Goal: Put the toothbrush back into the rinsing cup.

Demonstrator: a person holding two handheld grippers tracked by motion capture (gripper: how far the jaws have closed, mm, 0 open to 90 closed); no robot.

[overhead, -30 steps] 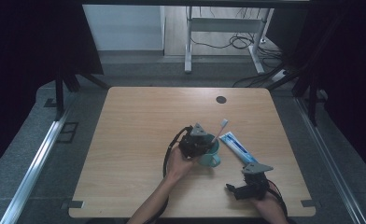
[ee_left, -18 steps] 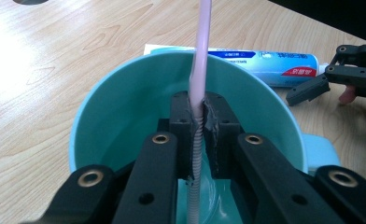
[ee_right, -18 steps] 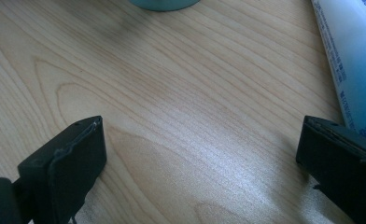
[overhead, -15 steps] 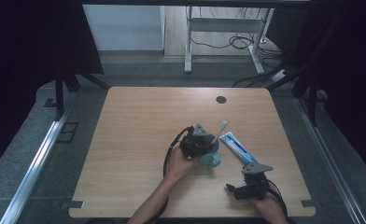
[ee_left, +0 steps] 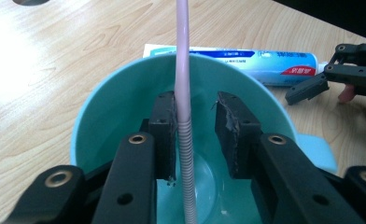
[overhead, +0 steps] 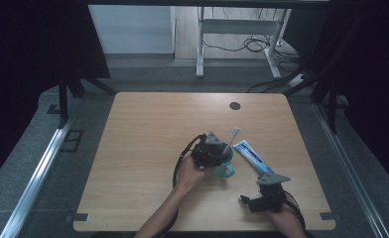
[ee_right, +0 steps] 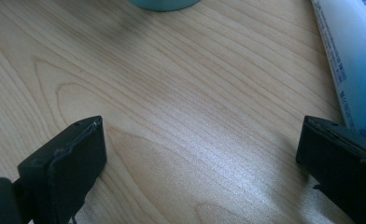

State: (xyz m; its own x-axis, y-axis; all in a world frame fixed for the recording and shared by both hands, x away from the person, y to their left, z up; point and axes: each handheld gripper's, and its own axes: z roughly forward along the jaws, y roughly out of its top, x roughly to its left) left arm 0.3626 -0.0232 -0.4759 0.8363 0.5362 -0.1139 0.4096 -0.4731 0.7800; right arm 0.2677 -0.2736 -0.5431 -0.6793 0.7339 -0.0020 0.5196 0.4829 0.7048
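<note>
Wooden table (overhead: 148, 148), light grain, with a dark round spot (overhead: 235, 105) at the far right.

Teal cup (overhead: 224, 167) stands upright near the table's middle, slightly right. Left gripper (ee_left: 197, 133) reaches down into the cup's mouth, its 2 jaws apart with a gap between them.

Toothpaste tube (overhead: 251, 155) lies flat just right of the cup, long axis running from far-left to near-right.

Right gripper (ee_right: 200, 154) sits low over bare wood at the near right edge, well apart from the cup; its 2 jaws are wide apart, nothing between them. The tube's end lies just beside its right jaw.

Pink toothbrush (ee_left: 185, 116) stands in the cup, between the left gripper's jaws and against the left pad; whether it is pinched I cannot tell. Handle down, head up, leaning far-right over the rim.
</note>
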